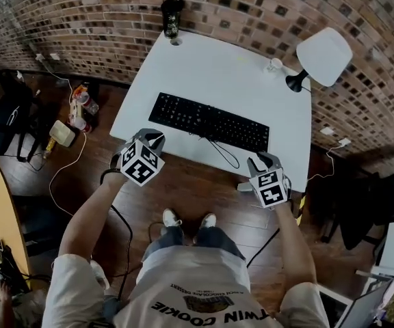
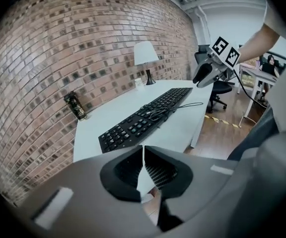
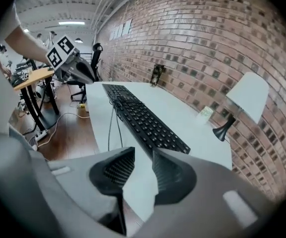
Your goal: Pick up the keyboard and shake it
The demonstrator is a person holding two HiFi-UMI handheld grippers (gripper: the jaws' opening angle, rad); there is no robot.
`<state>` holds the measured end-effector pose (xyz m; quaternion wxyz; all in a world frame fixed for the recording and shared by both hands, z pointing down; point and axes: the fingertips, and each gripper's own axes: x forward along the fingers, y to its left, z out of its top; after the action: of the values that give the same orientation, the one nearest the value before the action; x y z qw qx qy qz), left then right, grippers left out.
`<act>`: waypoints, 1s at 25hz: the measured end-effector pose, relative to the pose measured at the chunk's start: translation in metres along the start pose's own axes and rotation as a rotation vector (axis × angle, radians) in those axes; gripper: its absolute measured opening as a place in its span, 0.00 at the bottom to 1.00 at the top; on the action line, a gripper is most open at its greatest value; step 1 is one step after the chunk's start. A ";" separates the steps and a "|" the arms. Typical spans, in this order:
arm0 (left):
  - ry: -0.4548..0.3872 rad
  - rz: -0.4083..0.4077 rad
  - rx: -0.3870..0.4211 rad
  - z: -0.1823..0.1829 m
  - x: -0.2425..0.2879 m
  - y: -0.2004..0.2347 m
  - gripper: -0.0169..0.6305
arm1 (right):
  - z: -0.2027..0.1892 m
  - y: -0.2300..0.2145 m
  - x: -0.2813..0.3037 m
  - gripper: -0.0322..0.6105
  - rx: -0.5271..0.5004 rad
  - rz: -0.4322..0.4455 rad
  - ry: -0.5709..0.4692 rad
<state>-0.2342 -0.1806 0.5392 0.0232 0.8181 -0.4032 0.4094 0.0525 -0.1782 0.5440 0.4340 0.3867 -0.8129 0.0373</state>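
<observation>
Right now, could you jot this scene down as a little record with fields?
Table: white, by brick wall
Keyboard: black, flat on table, untouched
Cable: loops toward near edge
Left gripper: shut, empty, off the table's near edge
Right gripper: open, empty, off the near edge
Also on table: white lamp, dark can

This is an office or a lab workroom. A brick wall (image 1: 252,5) fills the top of the head view, and a wood floor (image 1: 197,190) lies in the middle below it. A white desk (image 1: 211,74) at the centre carries a keyboard (image 1: 207,121) and a lamp (image 1: 323,57). Cables (image 1: 66,161) run over the floor at the left. In the left gripper view an office chair (image 2: 219,89) and a second desk (image 2: 254,73) stand at the right. In the right gripper view strip lights (image 3: 71,23) hang at the upper left.
</observation>
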 end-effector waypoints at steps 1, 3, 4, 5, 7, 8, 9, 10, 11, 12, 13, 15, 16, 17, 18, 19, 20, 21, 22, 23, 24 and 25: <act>-0.010 0.004 -0.013 0.004 -0.003 -0.009 0.05 | 0.008 0.007 -0.002 0.22 0.005 0.021 -0.024; -0.034 0.022 -0.050 0.016 -0.011 -0.026 0.04 | 0.022 0.020 -0.008 0.22 0.015 0.061 -0.078; -0.045 0.032 -0.074 0.022 -0.014 -0.036 0.04 | 0.027 0.026 -0.012 0.22 0.021 0.081 -0.106; -0.054 0.043 -0.099 0.029 -0.018 -0.046 0.04 | 0.029 0.031 -0.016 0.22 0.030 0.101 -0.132; -0.066 0.065 -0.141 0.042 -0.023 -0.069 0.04 | 0.029 0.041 -0.027 0.22 0.062 0.147 -0.178; -0.073 0.077 -0.159 0.050 -0.025 -0.081 0.04 | 0.027 0.046 -0.033 0.22 0.079 0.172 -0.196; -0.080 0.092 -0.178 0.057 -0.027 -0.092 0.04 | 0.024 0.051 -0.038 0.22 0.093 0.197 -0.211; -0.088 0.110 -0.200 0.065 -0.029 -0.103 0.04 | 0.021 0.055 -0.044 0.22 0.105 0.222 -0.225; -0.095 0.126 -0.224 0.073 -0.030 -0.115 0.04 | 0.016 0.059 -0.050 0.22 0.118 0.247 -0.239; -0.102 0.141 -0.249 0.080 -0.032 -0.128 0.04 | 0.012 0.064 -0.056 0.22 0.131 0.273 -0.253; -0.110 0.154 -0.273 0.087 -0.033 -0.141 0.04 | 0.006 0.068 -0.063 0.22 0.144 0.298 -0.267; -0.127 0.176 -0.311 0.101 -0.037 -0.168 0.04 | -0.006 0.076 -0.076 0.22 0.160 0.344 -0.292; -0.133 0.185 -0.323 0.108 -0.039 -0.182 0.04 | -0.013 0.080 -0.083 0.22 0.165 0.364 -0.301; -0.137 0.192 -0.332 0.113 -0.041 -0.196 0.04 | -0.020 0.082 -0.090 0.22 0.168 0.382 -0.310; -0.138 0.200 -0.341 0.118 -0.044 -0.208 0.04 | -0.027 0.084 -0.098 0.22 0.170 0.397 -0.319; -0.140 0.209 -0.352 0.122 -0.046 -0.219 0.04 | -0.033 0.085 -0.105 0.22 0.170 0.408 -0.328; -0.142 0.221 -0.366 0.126 -0.049 -0.229 0.04 | -0.037 0.085 -0.111 0.22 0.173 0.419 -0.337; -0.146 0.235 -0.382 0.129 -0.053 -0.239 0.04 | -0.041 0.086 -0.118 0.22 0.178 0.431 -0.346; -0.150 0.248 -0.399 0.131 -0.057 -0.248 0.04 | -0.046 0.088 -0.125 0.22 0.185 0.443 -0.355; -0.154 0.258 -0.415 0.133 -0.060 -0.258 0.04 | -0.050 0.090 -0.133 0.22 0.190 0.455 -0.363; -0.157 0.265 -0.432 0.134 -0.063 -0.269 0.04 | -0.054 0.092 -0.140 0.22 0.193 0.465 -0.371; -0.159 0.271 -0.449 0.134 -0.066 -0.278 0.04 | -0.057 0.094 -0.147 0.22 0.196 0.475 -0.378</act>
<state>0.0198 -0.0005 0.4861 0.1174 0.7607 -0.5902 0.2435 0.0765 -0.0020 0.4980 0.2150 0.2261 -0.9392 0.1433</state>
